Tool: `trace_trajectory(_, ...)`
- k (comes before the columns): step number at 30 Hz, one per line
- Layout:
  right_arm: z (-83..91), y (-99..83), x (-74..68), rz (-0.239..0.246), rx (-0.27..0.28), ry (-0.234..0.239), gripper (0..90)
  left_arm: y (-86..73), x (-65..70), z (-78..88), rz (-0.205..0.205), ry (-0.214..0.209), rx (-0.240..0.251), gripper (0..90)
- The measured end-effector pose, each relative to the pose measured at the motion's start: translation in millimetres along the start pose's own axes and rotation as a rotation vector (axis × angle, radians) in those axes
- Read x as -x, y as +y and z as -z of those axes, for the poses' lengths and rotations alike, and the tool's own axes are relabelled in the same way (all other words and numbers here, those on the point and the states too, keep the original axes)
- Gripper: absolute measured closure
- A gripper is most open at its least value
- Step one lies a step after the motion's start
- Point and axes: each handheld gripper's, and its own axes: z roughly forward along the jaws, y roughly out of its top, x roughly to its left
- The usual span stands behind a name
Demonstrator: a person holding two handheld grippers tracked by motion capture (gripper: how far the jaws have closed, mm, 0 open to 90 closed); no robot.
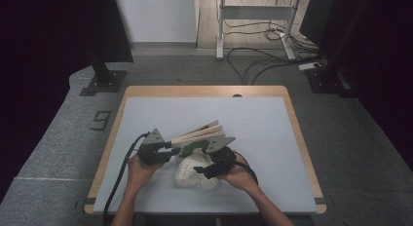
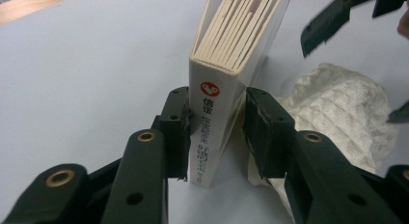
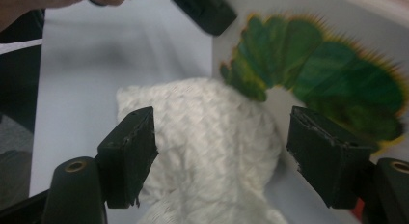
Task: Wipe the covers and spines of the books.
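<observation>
Taking the white cloth (image 1: 191, 172) as the landmark, the person's two forearms entered from the near edge of the desk (image 1: 146, 197), one on each side of it. The cloth lay crumpled on the blue-grey desk surface, towards the near side and roughly midway across.

The right gripper (image 1: 207, 168) hovered just over the cloth's right part. In the right gripper view its jaws stood well apart, with the cloth (image 3: 202, 137) below and between them but neither pad pressing on it; nothing was gripped. Whether a pad brushed the fabric could not be told.

The left gripper (image 1: 171, 147) sat just left of and slightly beyond the cloth. In the left gripper view its jaws were closed on the spine end of a book (image 2: 212, 113), one pad on each cover, with the book standing on edge and the cloth (image 2: 337, 113) bunched just to its right.

From the cloth the book (image 1: 202, 134) stretched away to the far right, tilted, its pages fanned slightly open. Its cover, carrying a green caterpillar picture (image 3: 318, 74), rose directly beside the cloth in the right gripper view.

Beyond the cloth and book the rest of the desk ran to its wooden far rim (image 1: 204, 91), and past that lay grey floor with cables (image 1: 263, 60).
</observation>
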Motion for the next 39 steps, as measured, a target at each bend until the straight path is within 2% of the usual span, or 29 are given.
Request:
trace_trajectory(7, 6.6, 0.8, 9.3, -0.019, 0.005, -0.037, 24.9, -0.1, -0.2, 0.2, -0.001, -0.002, 0.0, 62.3)
trace_trajectory(10, 16.1, -6.3, 18.4, -0.047, 0.017, -0.068, 24.9, -0.1, -0.1, -0.3, -0.001, 0.0, 0.002, 62.3)
trace_trajectory(17, 36.1, -16.5, 32.5, -0.075, 0.044, -0.123, 24.8, -0.2, -0.3, -0.3, 0.0, -0.002, 0.002, 62.3)
trace_trajectory(25, 53.6, -29.4, 50.5, -0.112, 0.04, -0.187, 23.0, -0.3, 0.1, -0.5, 0.001, -0.001, 0.003, 62.1)
trace_trajectory(28, 52.7, -32.1, 58.7, -0.126, 0.037, -0.195, 20.5, -0.2, 0.4, -0.5, 0.001, 0.001, 0.003, 62.0)
trace_trajectory(31, 47.7, -32.4, 67.1, -0.14, 0.044, -0.183, 17.8, -0.2, 0.5, -0.4, 0.0, 0.0, 0.002, 61.8)
trace_trajectory(34, 40.7, -29.7, 73.3, -0.136, 0.045, -0.172, 14.3, -0.1, 0.5, -0.4, 0.001, 0.0, 0.003, 61.6)
trace_trajectory(39, 29.6, -22.6, 82.6, -0.126, 0.057, -0.149, 13.6, -0.1, 0.3, -0.6, 0.003, -0.001, 0.004, 61.6)
